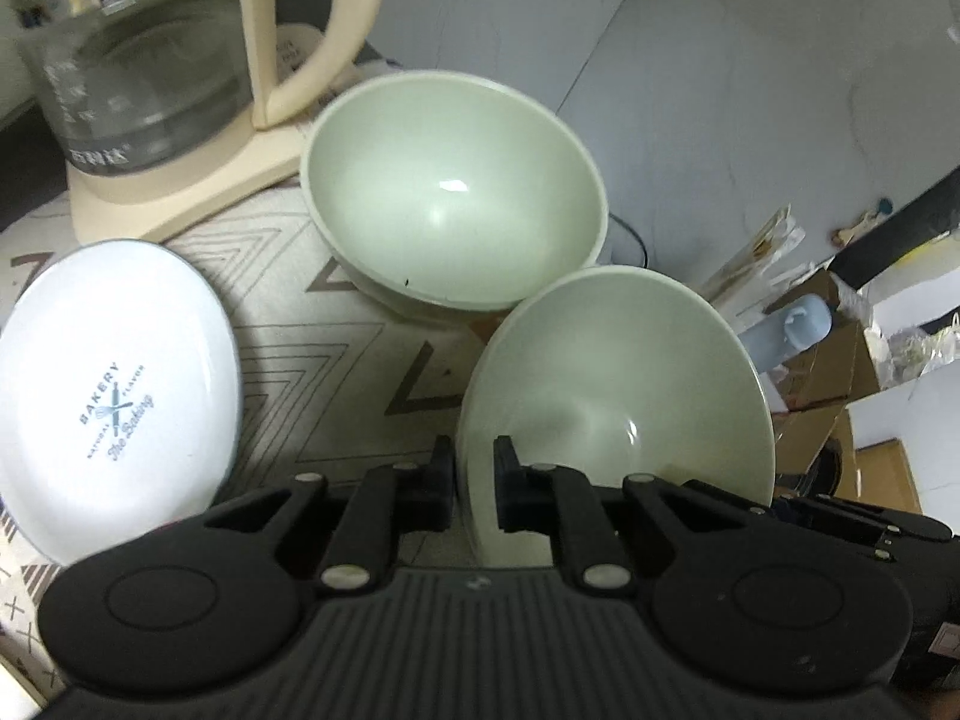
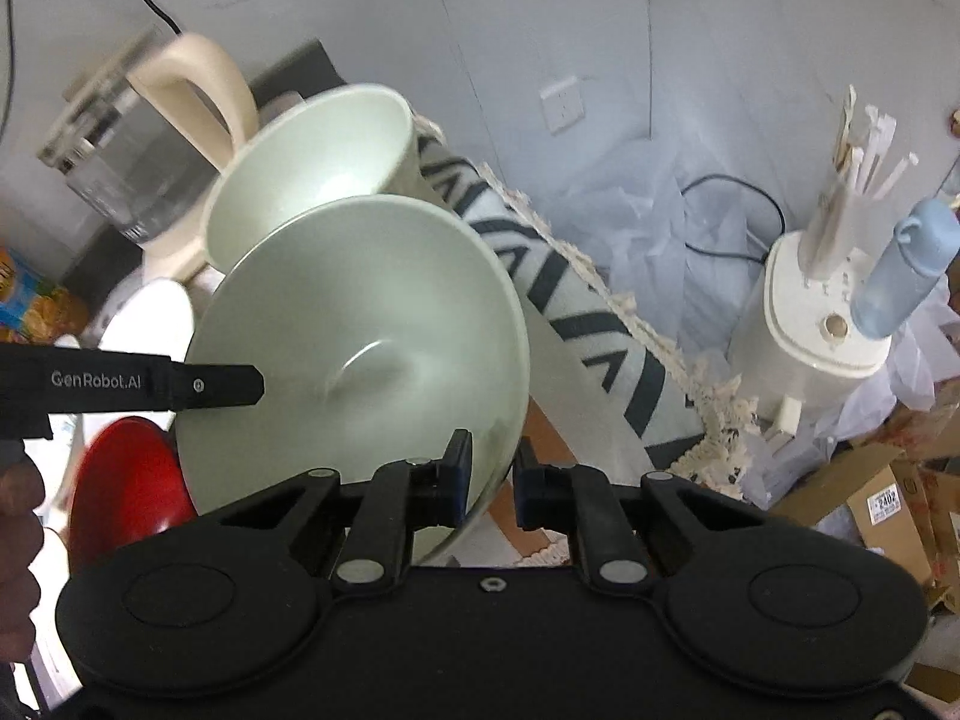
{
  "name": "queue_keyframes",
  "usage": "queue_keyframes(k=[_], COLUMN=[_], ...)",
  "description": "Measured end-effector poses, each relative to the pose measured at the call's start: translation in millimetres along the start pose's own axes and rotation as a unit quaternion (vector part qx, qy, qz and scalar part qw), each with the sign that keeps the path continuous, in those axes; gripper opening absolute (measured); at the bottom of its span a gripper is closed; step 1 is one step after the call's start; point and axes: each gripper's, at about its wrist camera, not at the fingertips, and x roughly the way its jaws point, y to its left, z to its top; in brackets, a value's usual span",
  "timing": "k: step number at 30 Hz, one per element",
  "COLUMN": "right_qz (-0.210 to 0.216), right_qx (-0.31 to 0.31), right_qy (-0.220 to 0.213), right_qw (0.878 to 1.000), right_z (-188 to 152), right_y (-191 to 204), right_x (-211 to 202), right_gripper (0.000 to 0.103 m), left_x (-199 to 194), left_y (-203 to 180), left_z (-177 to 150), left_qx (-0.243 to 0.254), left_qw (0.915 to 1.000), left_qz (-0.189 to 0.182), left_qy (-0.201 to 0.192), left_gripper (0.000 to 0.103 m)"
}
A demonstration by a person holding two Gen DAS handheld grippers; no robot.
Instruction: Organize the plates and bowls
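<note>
I hold one pale green bowl (image 1: 618,396) between both tongs: the left tongs (image 1: 474,489) are clamped on its near rim, and the right tongs (image 2: 491,483) pinch the rim on the opposite side, so the bowl hangs tilted above the bench (image 1: 336,354). The second green bowl (image 1: 456,192) sits on the bench straight ahead of the left tongs and slightly to their left, its mouth facing up, just beyond the held bowl. I judge nesting means carrying forward and leveling. The white plate (image 1: 114,396) lies well off to the left, beside the kettle (image 1: 156,60).
</note>
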Motion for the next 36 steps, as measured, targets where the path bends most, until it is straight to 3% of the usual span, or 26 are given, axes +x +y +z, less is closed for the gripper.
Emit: queue_keyframes(k=[15, 29, 36], right_qz=[0.042, 0.086, 0.111], right_qx=[-0.072, -0.123, -0.146], right_qy=[-0.080, -0.090, -0.074], right_qw=[0.993, 0.985, 0.980], right_z=[11.4, 2.2, -4.2], right_y=[21.2, 56.2, 77.5], right_x=[-59.5, -75.8, -71.2], right_gripper=[0.014, 0.014, 0.014], left_x=[-72.8, -117.3, -129.8], left_y=[-2.5, 23.6, 40.8], left_z=[-27.3, -59.0, -77.0], left_qx=[-0.055, -0.105, -0.138], left_qw=[0.9945, 0.9854, 0.9799], left_qz=[0.012, 0.040, 0.060], left_qy=[-0.088, -0.128, -0.132], left_gripper=[0.011, 0.011, 0.011])
